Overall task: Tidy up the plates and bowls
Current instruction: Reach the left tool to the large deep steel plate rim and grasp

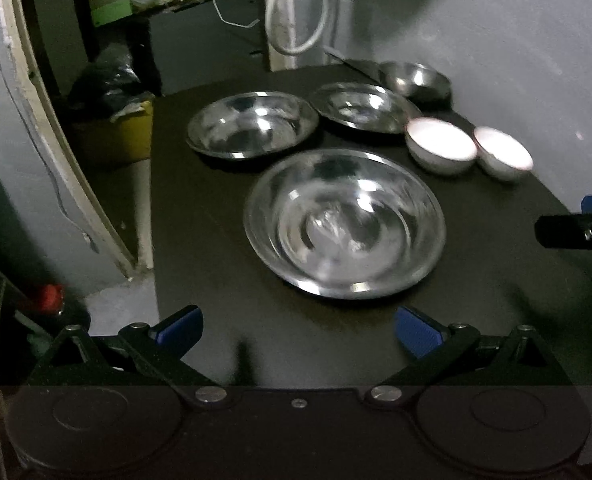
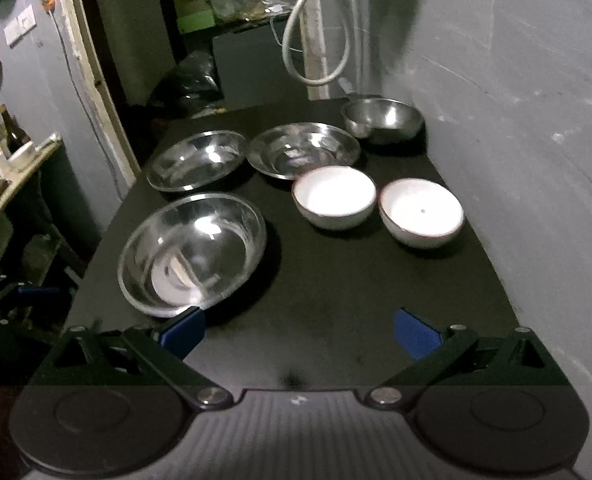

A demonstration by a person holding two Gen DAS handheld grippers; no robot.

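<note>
On a black table [image 1: 224, 216] [image 2: 335, 280] lie three steel plates: a near one [image 1: 343, 224] [image 2: 192, 252], a far left one [image 1: 252, 124] [image 2: 196, 160] and a far middle one [image 1: 363, 106] [image 2: 303, 150]. A steel bowl [image 1: 413, 78] [image 2: 381, 120] stands at the back by the wall. Two white bowls [image 1: 441, 144] [image 1: 503, 154] [image 2: 333, 196] [image 2: 421, 212] sit side by side on the right. My left gripper [image 1: 297, 330] is open, just short of the near plate. My right gripper [image 2: 299, 330] is open over bare table, its left finger at the near plate's rim.
A grey wall [image 2: 535, 120] runs along the table's right side. Left of the table the floor drops away, with a yellow bin [image 1: 124, 132] and black bag [image 2: 188, 80] beyond. A white hose [image 2: 315, 40] hangs at the back. A side table with bottles [image 2: 8, 148] stands far left.
</note>
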